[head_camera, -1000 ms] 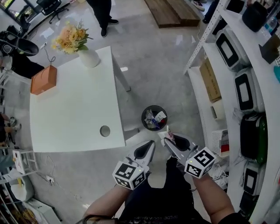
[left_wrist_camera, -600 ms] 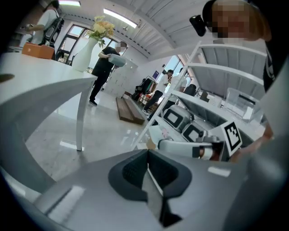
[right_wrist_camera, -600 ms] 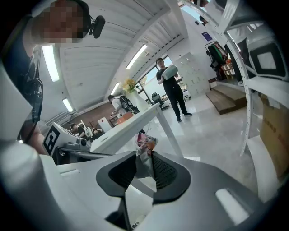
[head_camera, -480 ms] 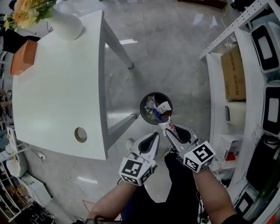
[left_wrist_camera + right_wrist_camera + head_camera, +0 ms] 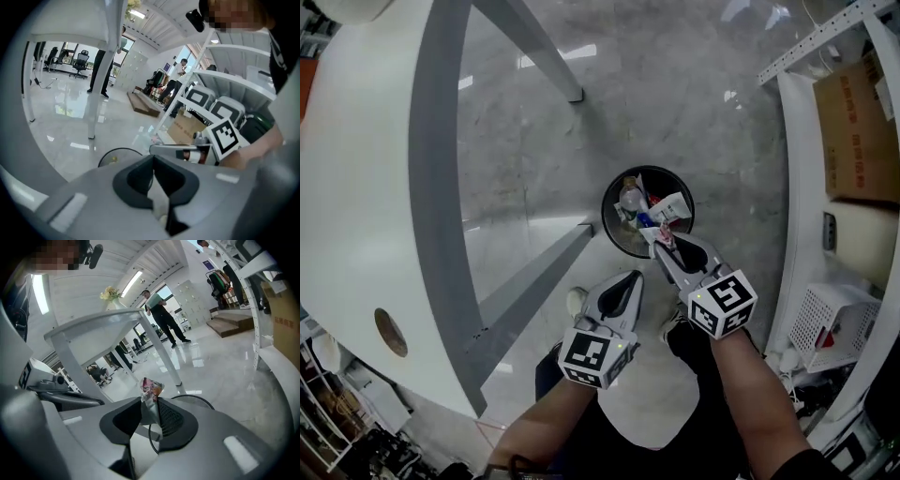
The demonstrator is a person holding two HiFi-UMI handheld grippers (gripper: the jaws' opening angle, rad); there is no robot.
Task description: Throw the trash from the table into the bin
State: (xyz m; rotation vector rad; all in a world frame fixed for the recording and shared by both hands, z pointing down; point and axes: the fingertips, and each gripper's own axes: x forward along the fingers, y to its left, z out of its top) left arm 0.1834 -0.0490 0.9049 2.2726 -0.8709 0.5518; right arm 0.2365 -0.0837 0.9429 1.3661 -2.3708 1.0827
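Note:
A black round bin stands on the grey floor beside the table, with several pieces of trash inside. My right gripper is shut on a crumpled white and pink wrapper, and its tips hang at the bin's near rim. In the right gripper view the wrapper sticks up between the jaws of that gripper, with the bin's rim just beyond. My left gripper hovers beside it, a little short of the bin. In the left gripper view that gripper is shut with nothing in it.
The white table fills the left, its grey leg slanting toward the bin. White shelving with a cardboard box and a white basket lines the right. People stand far off across the room.
Both grippers and the head camera have sunk toward the floor. The bin looks larger and nearer, and the right gripper with the wrapper has come to its near rim.

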